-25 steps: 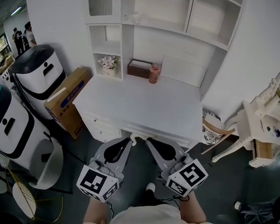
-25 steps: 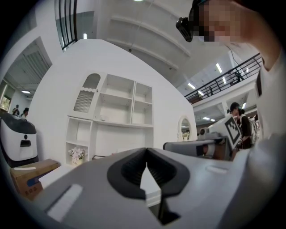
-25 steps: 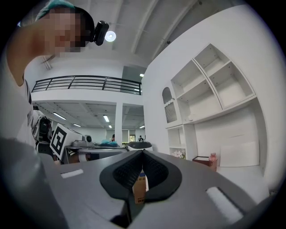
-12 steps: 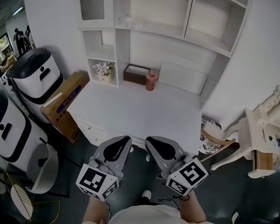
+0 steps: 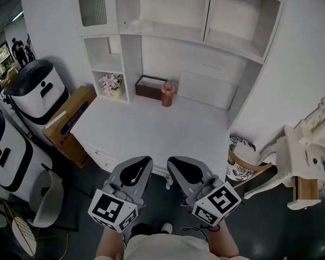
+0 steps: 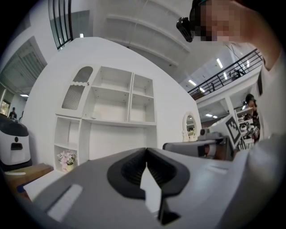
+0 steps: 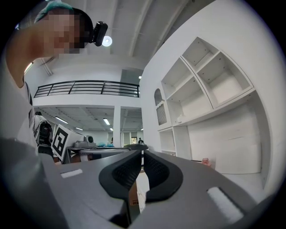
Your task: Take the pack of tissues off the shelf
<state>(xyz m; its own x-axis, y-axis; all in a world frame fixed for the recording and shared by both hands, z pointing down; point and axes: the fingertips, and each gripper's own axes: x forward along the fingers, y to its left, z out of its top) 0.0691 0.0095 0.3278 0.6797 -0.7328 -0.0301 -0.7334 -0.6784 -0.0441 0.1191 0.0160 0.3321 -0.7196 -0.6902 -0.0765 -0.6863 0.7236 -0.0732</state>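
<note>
Two empty tools, left gripper point(image 5: 145, 160) and right gripper point(image 5: 172, 161), jaws pressed together, short of desk point(image 5: 151, 131). Best: open one wide, reach level for pale pack point(image 5: 136, 25) on shelf point(image 5: 173, 34).

The bench point(image 5: 152, 126) and the shelf point(image 5: 157, 31) are white. The box point(image 5: 150, 88) is dark brown, the jar point(image 5: 166, 94) pinkish-orange, and the flowers point(image 5: 110, 82) pale pink and white. The carton point(image 5: 69, 124) is tan with a blue stripe. The two machines point(image 5: 31, 87) are white with black tops and bands. The floor point(image 5: 266, 224) is dark grey. The left gripper point(image 5: 143, 161) and right gripper point(image 5: 175, 162) are grey, with black ribbed fingers point(image 6: 127, 170). Each cube point(image 5: 112, 211) is white with black square markers. The person's shirt point(image 5: 167, 252) is off-white.
</note>
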